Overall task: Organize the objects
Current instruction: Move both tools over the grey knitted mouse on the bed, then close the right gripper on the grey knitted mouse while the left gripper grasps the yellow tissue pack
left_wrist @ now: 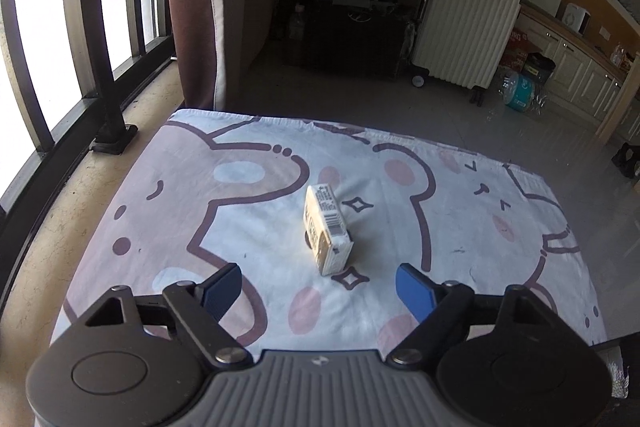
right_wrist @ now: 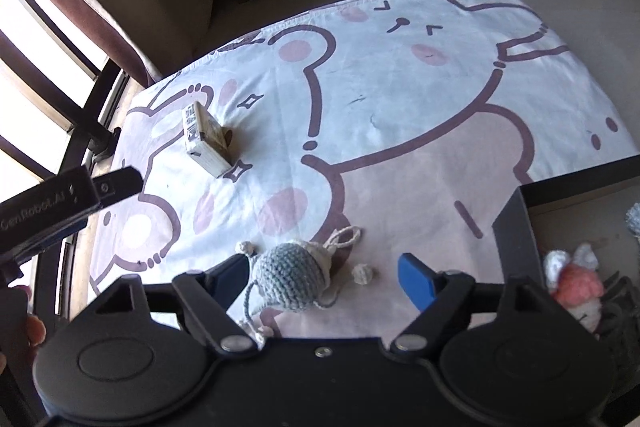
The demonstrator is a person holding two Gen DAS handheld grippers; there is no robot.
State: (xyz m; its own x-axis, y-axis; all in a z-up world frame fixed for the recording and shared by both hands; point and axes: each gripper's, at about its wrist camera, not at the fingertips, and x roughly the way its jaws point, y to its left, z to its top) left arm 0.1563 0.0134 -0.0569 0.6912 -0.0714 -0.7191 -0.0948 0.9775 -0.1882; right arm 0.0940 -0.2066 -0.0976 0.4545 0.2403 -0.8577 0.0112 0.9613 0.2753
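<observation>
With the right gripper [right_wrist: 322, 277] released over the toy [right_wrist: 290, 277] on the table [right_wrist: 400, 87], an off-centre close could shove it aside; the left gripper [left_wrist: 318, 287], also released, hovers near the box [left_wrist: 326, 231].

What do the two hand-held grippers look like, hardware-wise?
Left hand-held gripper: black linkage arms with silver pivot screws, blue finger pads, round black side discs, ribbed grey centre body. Right hand-held gripper: same black linkage and blue pads, but a black body. White "GenRobot.AI" lettering shows on the left unit's side in the right wrist view.
</observation>
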